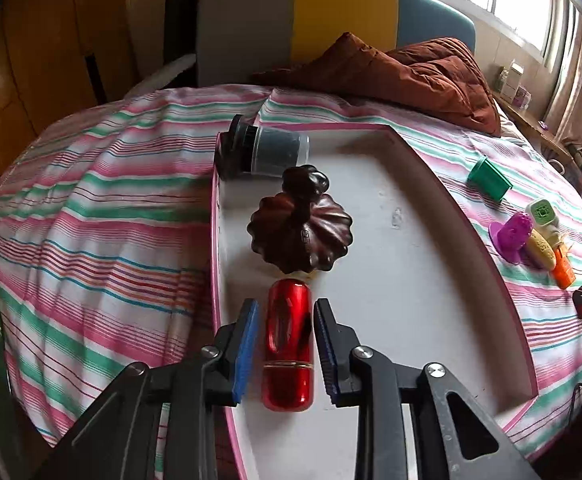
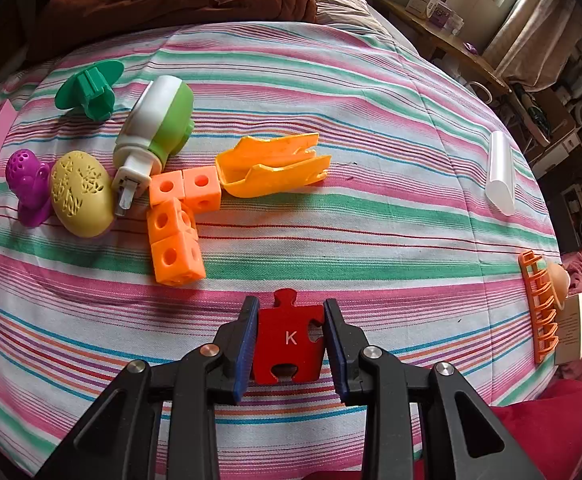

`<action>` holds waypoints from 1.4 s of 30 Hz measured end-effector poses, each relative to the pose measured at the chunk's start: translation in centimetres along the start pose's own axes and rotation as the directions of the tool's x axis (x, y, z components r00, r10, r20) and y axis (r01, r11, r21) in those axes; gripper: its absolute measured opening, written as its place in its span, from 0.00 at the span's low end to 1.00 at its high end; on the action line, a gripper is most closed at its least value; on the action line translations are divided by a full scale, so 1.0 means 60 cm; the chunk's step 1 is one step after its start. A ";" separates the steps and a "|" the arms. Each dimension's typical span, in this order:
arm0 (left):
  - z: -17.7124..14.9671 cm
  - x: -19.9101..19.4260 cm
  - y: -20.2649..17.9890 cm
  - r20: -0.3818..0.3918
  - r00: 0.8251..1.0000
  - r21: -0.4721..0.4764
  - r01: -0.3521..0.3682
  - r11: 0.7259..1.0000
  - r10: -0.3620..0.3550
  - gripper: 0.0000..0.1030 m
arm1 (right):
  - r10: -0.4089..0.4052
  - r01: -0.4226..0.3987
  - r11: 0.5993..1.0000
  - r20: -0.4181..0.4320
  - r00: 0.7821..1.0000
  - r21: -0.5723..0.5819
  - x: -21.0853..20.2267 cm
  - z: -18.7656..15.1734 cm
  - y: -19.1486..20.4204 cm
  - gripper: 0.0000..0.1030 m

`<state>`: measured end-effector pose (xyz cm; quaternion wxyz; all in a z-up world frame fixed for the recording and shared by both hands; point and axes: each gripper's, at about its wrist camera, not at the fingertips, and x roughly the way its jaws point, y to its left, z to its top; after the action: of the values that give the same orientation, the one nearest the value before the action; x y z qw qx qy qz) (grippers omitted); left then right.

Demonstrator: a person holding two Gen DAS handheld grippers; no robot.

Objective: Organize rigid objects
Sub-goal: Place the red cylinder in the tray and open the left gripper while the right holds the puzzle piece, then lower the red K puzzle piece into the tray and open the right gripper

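A shiny red capsule (image 1: 289, 344) lies on the white pink-rimmed tray (image 1: 411, 280), lengthwise between the blue pads of my left gripper (image 1: 286, 304). A thin gap shows beside the left pad, so the jaws stand slightly open around it. Beyond it on the tray sit a dark brown fluted lid (image 1: 301, 236) and a clear jar (image 1: 269, 154) lying on its side. My right gripper (image 2: 291, 300) is shut on a red puzzle piece (image 2: 291, 340) marked K, just above the striped bedspread.
On the bedspread (image 2: 371, 240) lie a green piece (image 2: 89, 90), a white-green plug device (image 2: 157, 126), a purple piece (image 2: 29, 186), a yellow egg (image 2: 81, 196), orange cubes (image 2: 177, 220), an orange scoop (image 2: 275, 164), a white tube (image 2: 501, 172) and an orange rack (image 2: 541, 304). A brown quilt (image 1: 411, 76) lies at the bed's head.
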<state>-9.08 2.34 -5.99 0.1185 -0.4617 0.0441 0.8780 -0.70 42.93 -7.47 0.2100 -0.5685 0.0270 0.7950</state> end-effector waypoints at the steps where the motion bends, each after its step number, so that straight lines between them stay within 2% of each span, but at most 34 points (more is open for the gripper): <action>1: -0.001 -0.001 0.001 0.000 1.000 -0.002 -0.002 1.000 0.002 0.27 | 0.000 0.000 1.000 0.000 1.000 0.000 0.000 0.000 0.000 0.32; 6: -0.005 -0.023 0.001 0.042 0.999 0.009 -0.033 0.999 0.032 0.28 | -0.003 0.003 1.000 0.001 1.000 -0.003 0.000 0.000 0.001 0.31; 15: -0.009 -0.081 -0.013 0.115 0.993 0.029 -0.014 0.999 0.011 0.30 | -0.001 0.001 1.000 0.001 1.000 0.001 0.000 0.001 -0.002 0.31; 28: -0.021 -0.094 -0.038 0.108 0.994 0.061 0.025 0.998 -0.031 0.30 | 0.025 -0.025 0.999 0.013 1.000 0.024 -0.003 0.005 -0.007 0.31; 37: -0.026 -0.091 -0.040 0.104 0.994 0.068 0.022 0.997 -0.029 0.30 | 0.074 -0.083 0.994 0.118 0.990 0.072 -0.032 0.014 -0.020 0.31; 42: -0.026 -0.091 -0.034 0.104 0.994 0.061 0.025 0.998 -0.032 0.30 | 0.110 -0.119 0.992 0.157 0.981 0.051 -0.045 0.016 -0.009 0.31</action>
<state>-4.36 3.13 -2.32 0.1470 -0.4118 0.0576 0.8975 -0.67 42.86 -4.55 0.1824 -0.4962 0.0675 0.8461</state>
